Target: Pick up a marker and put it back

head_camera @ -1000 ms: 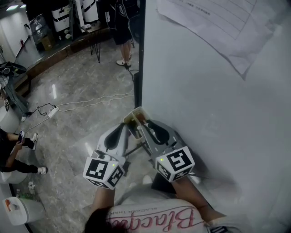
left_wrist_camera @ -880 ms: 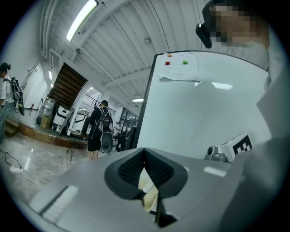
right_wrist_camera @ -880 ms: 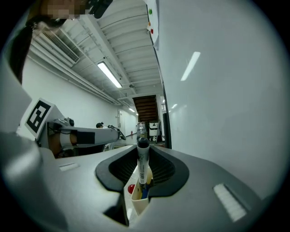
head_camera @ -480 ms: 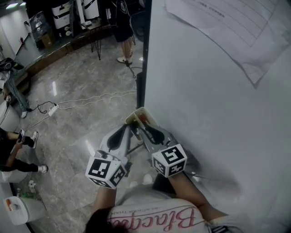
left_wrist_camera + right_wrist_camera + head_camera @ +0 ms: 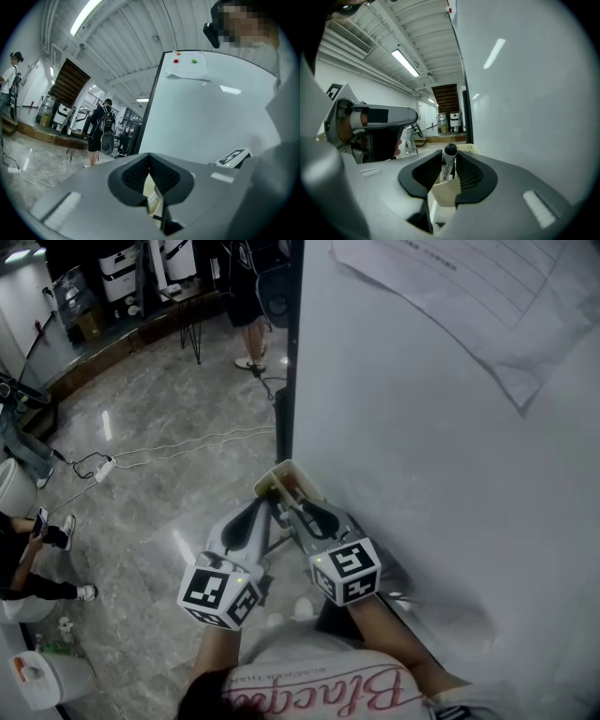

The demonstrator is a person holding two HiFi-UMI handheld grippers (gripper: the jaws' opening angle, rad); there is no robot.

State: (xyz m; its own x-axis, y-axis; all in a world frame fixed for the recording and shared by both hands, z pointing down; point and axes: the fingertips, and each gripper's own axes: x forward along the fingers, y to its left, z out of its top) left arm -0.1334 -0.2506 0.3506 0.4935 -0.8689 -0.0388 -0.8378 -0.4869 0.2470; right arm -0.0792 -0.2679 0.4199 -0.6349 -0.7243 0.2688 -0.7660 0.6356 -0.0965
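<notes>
A cream marker holder (image 5: 279, 476) hangs at the lower left edge of the whiteboard (image 5: 422, 427). In the right gripper view a white marker with a black cap (image 5: 449, 161) stands upright in the holder (image 5: 446, 193), between the jaws of my right gripper (image 5: 449, 153). Those jaws are opening, and their pads still touch the marker's sides. My right gripper (image 5: 292, 504) reaches the holder from below. My left gripper (image 5: 264, 504) sits beside it on the left, with its jaw tips meeting and nothing between them (image 5: 150, 158).
A sheet of paper (image 5: 469, 296) is pinned high on the board. On the shiny floor to the left lie a cable and power strip (image 5: 103, 463). A person stands far off (image 5: 246, 306), another sits at the left (image 5: 28, 559), and a white bin (image 5: 42, 676) stands near.
My right gripper has edged a little to the left, toward the holder. The left gripper has hardly moved.
</notes>
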